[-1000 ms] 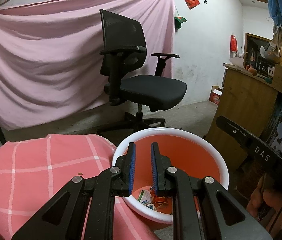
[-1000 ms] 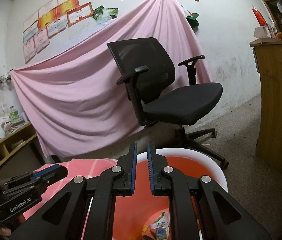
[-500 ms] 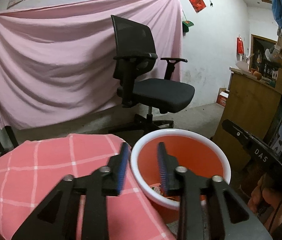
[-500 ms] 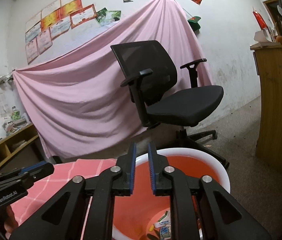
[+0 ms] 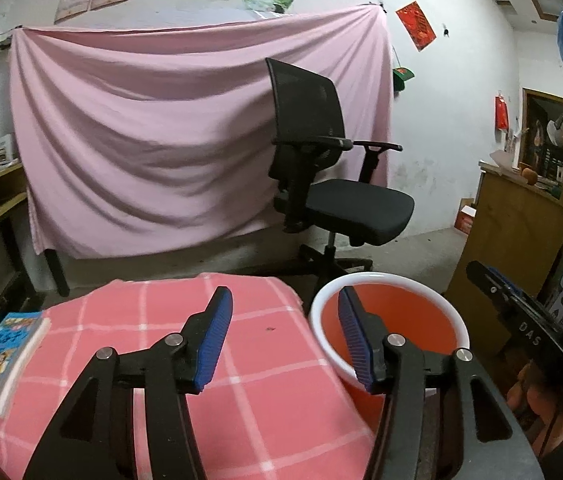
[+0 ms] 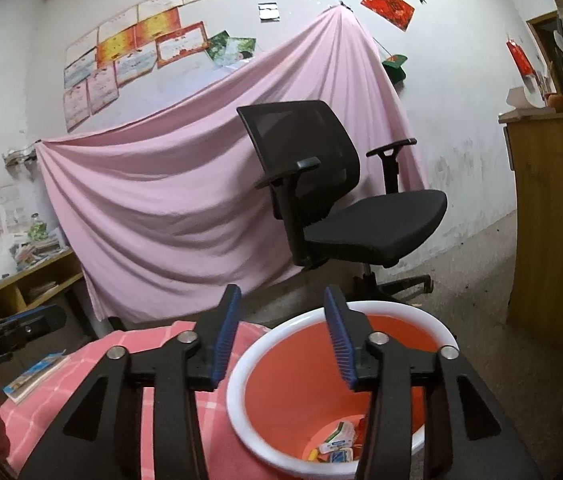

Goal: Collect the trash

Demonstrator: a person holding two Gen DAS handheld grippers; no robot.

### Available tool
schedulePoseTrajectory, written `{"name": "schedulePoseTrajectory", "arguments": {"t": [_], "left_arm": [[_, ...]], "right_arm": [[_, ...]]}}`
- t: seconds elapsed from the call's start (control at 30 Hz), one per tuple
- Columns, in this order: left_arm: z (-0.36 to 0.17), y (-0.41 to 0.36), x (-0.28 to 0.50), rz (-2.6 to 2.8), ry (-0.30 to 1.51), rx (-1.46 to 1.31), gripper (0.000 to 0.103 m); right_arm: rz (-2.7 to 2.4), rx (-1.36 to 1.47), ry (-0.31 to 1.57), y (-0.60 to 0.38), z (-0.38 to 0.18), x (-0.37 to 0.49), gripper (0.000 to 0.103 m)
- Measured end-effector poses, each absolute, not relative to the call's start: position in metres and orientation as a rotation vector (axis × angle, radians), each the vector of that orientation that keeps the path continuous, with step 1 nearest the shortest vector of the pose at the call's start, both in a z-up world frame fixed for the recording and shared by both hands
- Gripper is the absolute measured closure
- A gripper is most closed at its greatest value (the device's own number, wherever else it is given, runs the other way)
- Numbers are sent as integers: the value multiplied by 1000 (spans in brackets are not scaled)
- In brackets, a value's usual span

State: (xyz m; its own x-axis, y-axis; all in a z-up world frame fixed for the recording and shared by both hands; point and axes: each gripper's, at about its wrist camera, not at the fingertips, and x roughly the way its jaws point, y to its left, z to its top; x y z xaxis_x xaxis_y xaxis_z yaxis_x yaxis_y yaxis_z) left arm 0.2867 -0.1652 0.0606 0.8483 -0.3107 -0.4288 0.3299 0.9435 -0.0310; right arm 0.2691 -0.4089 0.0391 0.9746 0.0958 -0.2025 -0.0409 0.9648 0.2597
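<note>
You have one orange bin (image 6: 281, 396), one book (image 5: 3, 360), one office chair (image 5: 333, 184), two grippers.

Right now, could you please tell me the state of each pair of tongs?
Left tongs: open, nothing between them; jaws have just been opening.
Right tongs: open, empty, above the orange bin; jaws have just been opening.
</note>
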Motion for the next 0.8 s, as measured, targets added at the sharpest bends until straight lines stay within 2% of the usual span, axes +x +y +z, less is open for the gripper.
{"name": "schedulePoseTrajectory", "arguments": {"t": [0.1,0.17,0.23,0.3,0.37,0.4,0.6,0.7,0.8], "left_arm": [[61,-153,275,-315,435,39,41],[60,-143,263,-298,425,28,40],[57,-133,254,-286,430,19,40],[55,-126,251,-274,434,13,39],[53,-115,241,-257,428,-1,27],[53,-110,235,-255,416,-12,18],[49,-82,205,-240,365,-57,9],[43,-69,190,-229,357,-70,9],[35,-56,177,-216,359,-89,8]], "right_arm": [[71,245,201,-400,42,259,53],[73,237,198,-393,42,252,51],[72,231,194,-387,42,247,38],[75,234,185,-382,41,239,31],[76,237,185,-379,41,235,30],[75,238,186,-376,40,231,27],[87,206,190,-357,31,211,16],[92,187,175,-349,27,198,4],[99,177,150,-342,26,184,0]]}}
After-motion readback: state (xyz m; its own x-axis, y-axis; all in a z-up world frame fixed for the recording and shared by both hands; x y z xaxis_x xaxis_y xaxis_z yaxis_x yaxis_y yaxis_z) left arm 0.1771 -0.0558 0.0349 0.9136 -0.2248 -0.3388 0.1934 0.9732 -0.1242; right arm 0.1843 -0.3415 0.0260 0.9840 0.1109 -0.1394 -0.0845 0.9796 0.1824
